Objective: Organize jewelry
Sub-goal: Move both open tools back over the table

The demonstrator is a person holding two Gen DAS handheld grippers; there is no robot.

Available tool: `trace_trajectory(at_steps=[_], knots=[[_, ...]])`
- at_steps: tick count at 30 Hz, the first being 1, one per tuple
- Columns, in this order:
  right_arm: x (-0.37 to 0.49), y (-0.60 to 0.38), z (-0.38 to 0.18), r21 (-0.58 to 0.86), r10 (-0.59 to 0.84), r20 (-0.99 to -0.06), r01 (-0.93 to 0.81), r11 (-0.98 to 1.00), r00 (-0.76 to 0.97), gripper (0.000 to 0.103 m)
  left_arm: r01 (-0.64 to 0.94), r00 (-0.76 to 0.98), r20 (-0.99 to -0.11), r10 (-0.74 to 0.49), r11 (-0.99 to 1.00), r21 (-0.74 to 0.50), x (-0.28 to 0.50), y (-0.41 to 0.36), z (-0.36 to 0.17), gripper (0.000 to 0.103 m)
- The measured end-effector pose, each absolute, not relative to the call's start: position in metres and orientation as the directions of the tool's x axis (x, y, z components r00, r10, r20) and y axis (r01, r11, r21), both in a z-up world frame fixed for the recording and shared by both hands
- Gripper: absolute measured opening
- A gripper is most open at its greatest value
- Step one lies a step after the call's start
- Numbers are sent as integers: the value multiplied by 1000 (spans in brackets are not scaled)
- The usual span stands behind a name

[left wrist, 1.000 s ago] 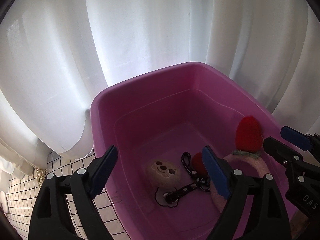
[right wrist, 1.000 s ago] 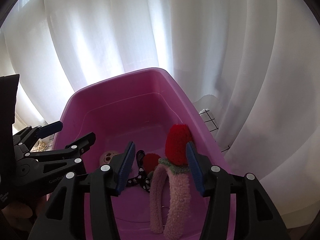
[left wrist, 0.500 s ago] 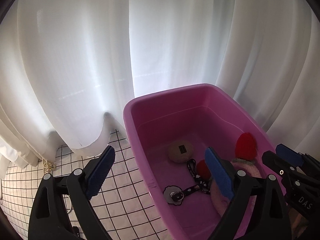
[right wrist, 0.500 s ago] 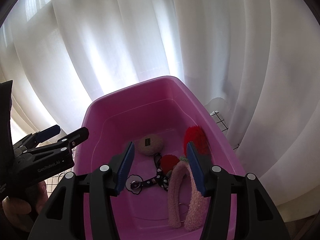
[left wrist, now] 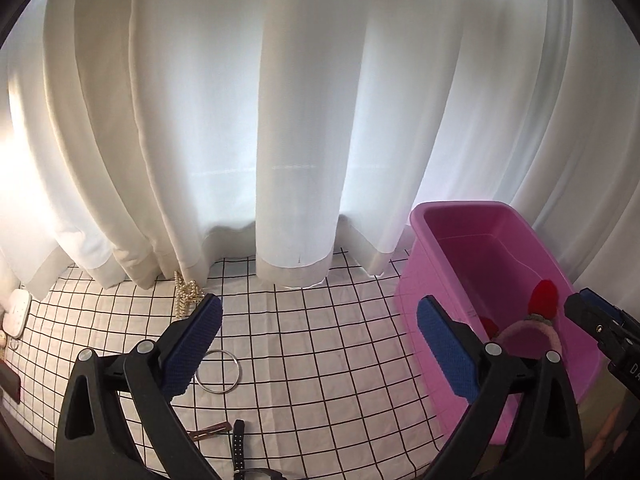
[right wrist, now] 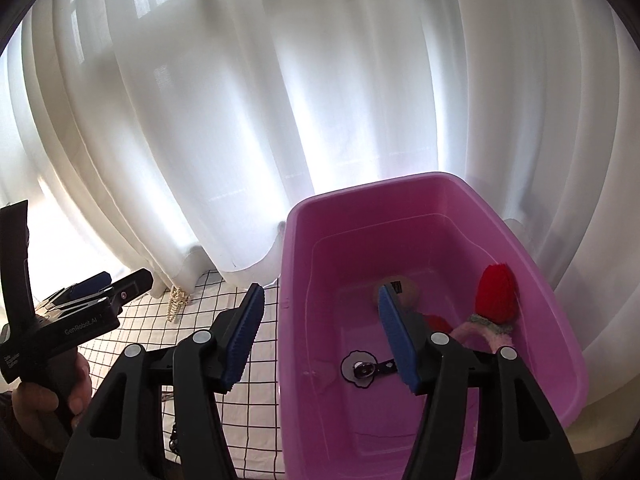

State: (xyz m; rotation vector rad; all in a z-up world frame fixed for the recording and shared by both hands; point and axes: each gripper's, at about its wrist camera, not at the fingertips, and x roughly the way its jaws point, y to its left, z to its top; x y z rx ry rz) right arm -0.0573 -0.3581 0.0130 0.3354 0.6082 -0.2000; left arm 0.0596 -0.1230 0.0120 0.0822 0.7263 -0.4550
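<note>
A pink plastic bin (right wrist: 532, 276) (left wrist: 420, 296) stands on a white grid-patterned cloth (left wrist: 320, 344). Inside it lie a fuzzy pink headband with a red strawberry (right wrist: 496, 292) (left wrist: 543, 300), a round beige plush piece (right wrist: 404, 286), a red pompom (right wrist: 438, 322) and a black dotted strap with a round charm (right wrist: 360, 368). On the cloth lie a silver bangle (left wrist: 219, 371), a pearl hair claw (left wrist: 185, 294) (right wrist: 176, 300), a black strap (left wrist: 238, 448) and a brown clip (left wrist: 212, 431). My left gripper (left wrist: 316, 344) is open and empty above the cloth. My right gripper (right wrist: 320, 336) is open and empty over the bin's left rim.
White sheer curtains (left wrist: 280, 120) hang behind everything and rest on the cloth. A small white device (left wrist: 17, 312) lies at the far left edge. The left gripper (right wrist: 92, 292) shows at the left of the right wrist view.
Both grippers have swung left, away from over the bin. The left gripper now looks at the cloth with the bangle and pearl claw; the bin has slid to the right in both views.
</note>
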Motion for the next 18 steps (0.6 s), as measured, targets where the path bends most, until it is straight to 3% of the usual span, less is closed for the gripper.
trace_trajectory(at_steps=[8, 18], knots=[[-33, -291, 25, 232, 16, -572, 143, 962, 820, 60, 269, 716, -656, -238, 962, -55, 89, -12, 12, 97], [2, -226, -24, 249, 135, -677, 53, 967, 723, 60, 172, 675, -723, -147, 984, -39, 99, 61, -45, 97]])
